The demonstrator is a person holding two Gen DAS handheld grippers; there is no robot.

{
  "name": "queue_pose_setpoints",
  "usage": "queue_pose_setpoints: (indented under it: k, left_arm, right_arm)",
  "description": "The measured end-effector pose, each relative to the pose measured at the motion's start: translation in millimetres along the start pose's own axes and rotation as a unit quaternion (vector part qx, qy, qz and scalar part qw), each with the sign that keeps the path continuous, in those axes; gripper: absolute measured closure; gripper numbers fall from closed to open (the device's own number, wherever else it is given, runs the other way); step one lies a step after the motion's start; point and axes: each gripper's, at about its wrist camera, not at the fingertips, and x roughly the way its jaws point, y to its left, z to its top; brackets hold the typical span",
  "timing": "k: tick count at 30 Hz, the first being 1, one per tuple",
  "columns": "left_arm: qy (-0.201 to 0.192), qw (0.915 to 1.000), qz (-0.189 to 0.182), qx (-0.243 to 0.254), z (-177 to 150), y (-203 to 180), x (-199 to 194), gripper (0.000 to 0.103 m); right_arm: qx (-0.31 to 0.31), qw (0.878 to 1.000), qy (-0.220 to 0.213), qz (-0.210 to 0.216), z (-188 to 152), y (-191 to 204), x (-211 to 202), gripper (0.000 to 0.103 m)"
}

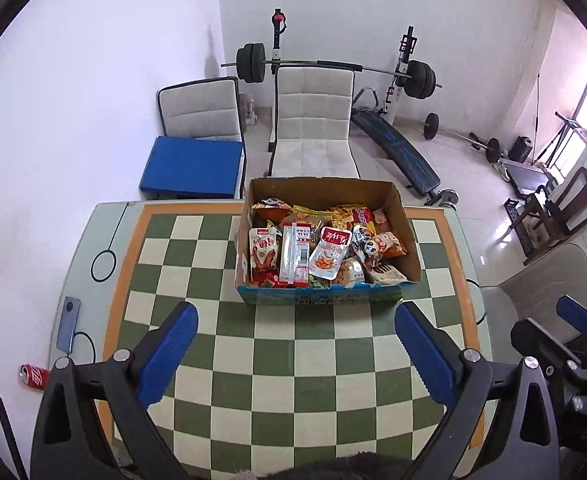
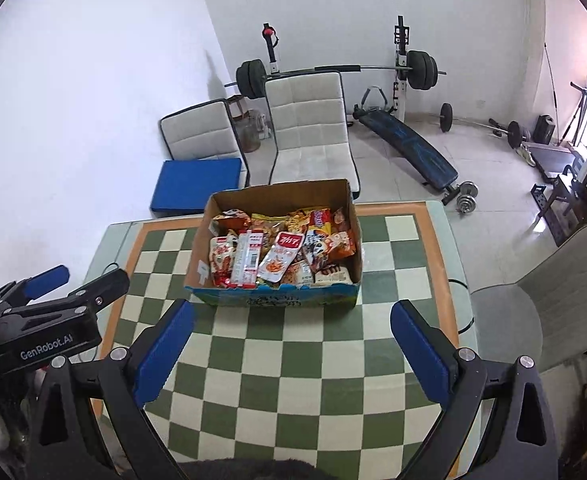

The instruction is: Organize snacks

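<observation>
Left gripper [image 1: 295,312]: black frame, blue pads, jaws spread wide, nothing held; hovers above the table short of the box, judged a ready stance.
Right gripper [image 2: 291,310]: same build, jaws equally wide apart and empty; level beside the left one.
Snack box [image 1: 321,298]: open brown cardboard carton with a blue printed front, standing at the table's far edge.
Snacks [image 1: 325,248]: assorted red, orange and white foil packets, heaped loosely inside the carton; none on the table.
Surface [image 1: 293,360]: green-and-cream chequered table top with an orange border. A blue-grey phone [image 1: 68,328] lies on its left margin.
Room: white walls, two pale padded chairs [image 1: 313,120], barbell rack [image 1: 333,68], red can [image 1: 33,376] on the floor.
</observation>
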Motion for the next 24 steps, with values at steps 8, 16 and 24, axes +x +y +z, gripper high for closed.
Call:
queue_pose_setpoints:
  k: [8,16,24]
  left_arm:
    - [-0.006,1.0000,0.004,-0.002,-7.2,-1.5,-7.4,0.002]
    - [-0.020,0.9997,0.013,-0.004,1.4,-1.8,0.3,0.002]
    - [-0.031,0.9993,0.023,-0.005,13.9,-0.5,16.5,0.002]
  right_arm:
    - [0.002,1.000,0.000,-0.006,-8.2,0.7,-8.8,0.002]
    - [-0.001,0.999,-0.020,-0.030,0.6,-2.8,-3.8,0.002]
    - [0.006,0.999,-0.018,-0.035,12.7,-10.3,17.9,0.002]
